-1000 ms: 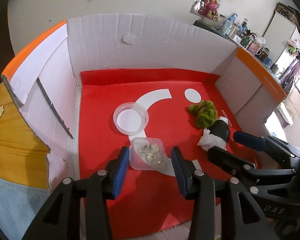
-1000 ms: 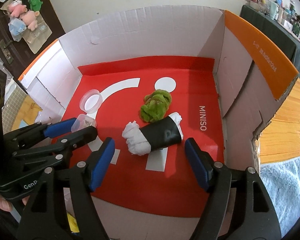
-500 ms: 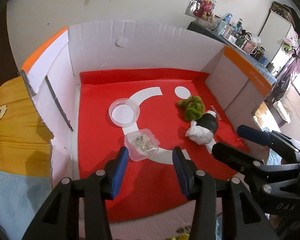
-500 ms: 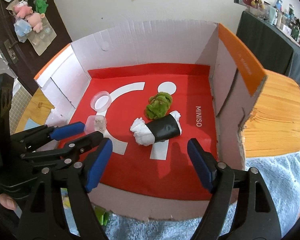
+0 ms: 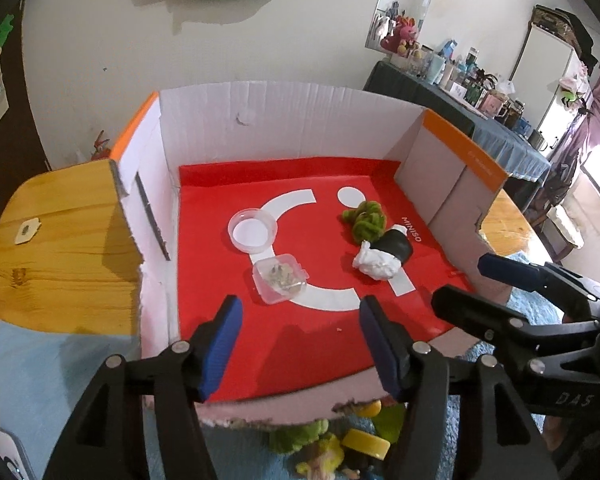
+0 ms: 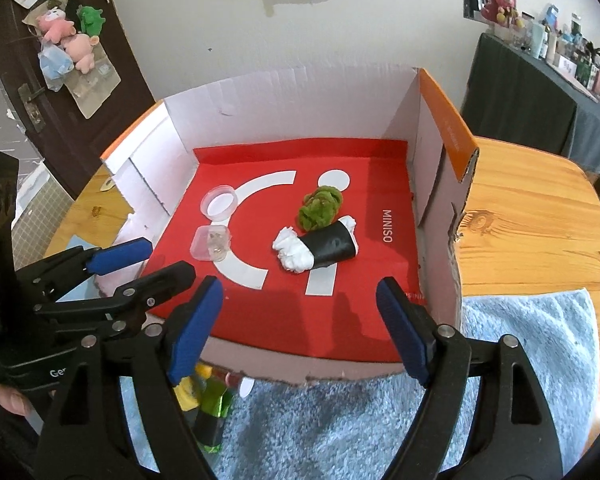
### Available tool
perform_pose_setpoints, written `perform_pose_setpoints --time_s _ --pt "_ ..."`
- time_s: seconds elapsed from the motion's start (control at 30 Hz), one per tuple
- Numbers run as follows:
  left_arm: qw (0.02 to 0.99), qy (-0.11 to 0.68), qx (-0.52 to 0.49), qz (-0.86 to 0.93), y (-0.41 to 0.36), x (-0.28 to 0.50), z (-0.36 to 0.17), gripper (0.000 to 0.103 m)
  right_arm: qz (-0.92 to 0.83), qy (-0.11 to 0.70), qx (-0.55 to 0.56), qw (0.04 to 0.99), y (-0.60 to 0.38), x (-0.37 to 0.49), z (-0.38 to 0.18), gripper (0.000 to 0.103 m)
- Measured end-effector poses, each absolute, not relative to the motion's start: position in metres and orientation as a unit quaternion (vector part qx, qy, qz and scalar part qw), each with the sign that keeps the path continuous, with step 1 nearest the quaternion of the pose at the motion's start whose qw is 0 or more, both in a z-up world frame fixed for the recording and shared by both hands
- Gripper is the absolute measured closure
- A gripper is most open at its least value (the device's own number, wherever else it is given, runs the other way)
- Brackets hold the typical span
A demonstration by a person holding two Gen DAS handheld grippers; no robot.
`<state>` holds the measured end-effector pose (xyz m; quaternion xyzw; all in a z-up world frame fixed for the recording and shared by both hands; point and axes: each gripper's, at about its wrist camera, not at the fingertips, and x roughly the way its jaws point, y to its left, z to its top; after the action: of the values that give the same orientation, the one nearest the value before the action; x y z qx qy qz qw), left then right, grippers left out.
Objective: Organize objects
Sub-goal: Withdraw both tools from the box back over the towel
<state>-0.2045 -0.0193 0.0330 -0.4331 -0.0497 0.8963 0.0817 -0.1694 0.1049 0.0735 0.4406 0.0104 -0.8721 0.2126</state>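
Note:
A cardboard box (image 5: 300, 120) (image 6: 284, 96) with a red floor holds a small clear square container (image 5: 280, 278) (image 6: 213, 243), a round clear lid (image 5: 253, 229) (image 6: 219, 202), a green fuzzy toy (image 5: 363, 219) (image 6: 319, 209) and a black-and-white rolled bundle (image 5: 384, 258) (image 6: 320, 248). My left gripper (image 5: 300, 346) hangs over the box's near edge, its jaws opening, nothing between them. My right gripper (image 6: 300, 330) is likewise above the near edge, jaws opening wide and empty. Each gripper shows at the side of the other's view.
The box stands on a wooden table (image 6: 520, 216) with a blue fuzzy towel (image 6: 380, 420) in front. Small toys and a yellow lid (image 5: 364, 444) lie on the towel below the box edge. A cluttered dark table (image 5: 480, 120) stands behind at the right.
Both grippers have drawn back and up from the box, leaving the clear container and the rolled bundle lying on the red floor. Both sets of jaws stand wider apart now.

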Motion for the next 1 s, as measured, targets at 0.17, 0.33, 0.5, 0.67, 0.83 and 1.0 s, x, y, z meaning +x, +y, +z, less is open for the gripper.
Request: perform_pose_setpoints --time_s 0.17,0.33,0.5,0.67,0.83,1.0 --pt "0.076 -0.049 -0.426 0.9 -0.021 -0.195 0.038 0.035 -0.876 0.008 0.432 0.217 0.107 -0.159 0.082 0.023" --pt "0.072 -0.052 -0.42 0.903 -0.023 -0.186 0.041 0.028 -0.879 0.001 0.425 0.215 0.11 -0.15 0.09 0.023" --pt "0.068 -0.055 -0.41 0.908 -0.025 -0.176 0.046 0.021 -0.881 0.001 0.421 0.217 0.111 -0.14 0.093 0.023" --pt "0.06 -0.053 -0.4 0.913 -0.027 -0.164 0.051 0.016 -0.885 0.008 0.414 0.214 0.112 -0.129 0.096 0.022" --pt "0.056 -0.054 -0.397 0.914 -0.03 -0.155 0.053 0.014 -0.887 0.006 0.412 0.21 0.116 -0.12 0.097 0.012" --pt "0.053 -0.057 -0.395 0.915 -0.032 -0.145 0.054 0.013 -0.891 0.013 0.404 0.208 0.117 -0.107 0.099 0.008"
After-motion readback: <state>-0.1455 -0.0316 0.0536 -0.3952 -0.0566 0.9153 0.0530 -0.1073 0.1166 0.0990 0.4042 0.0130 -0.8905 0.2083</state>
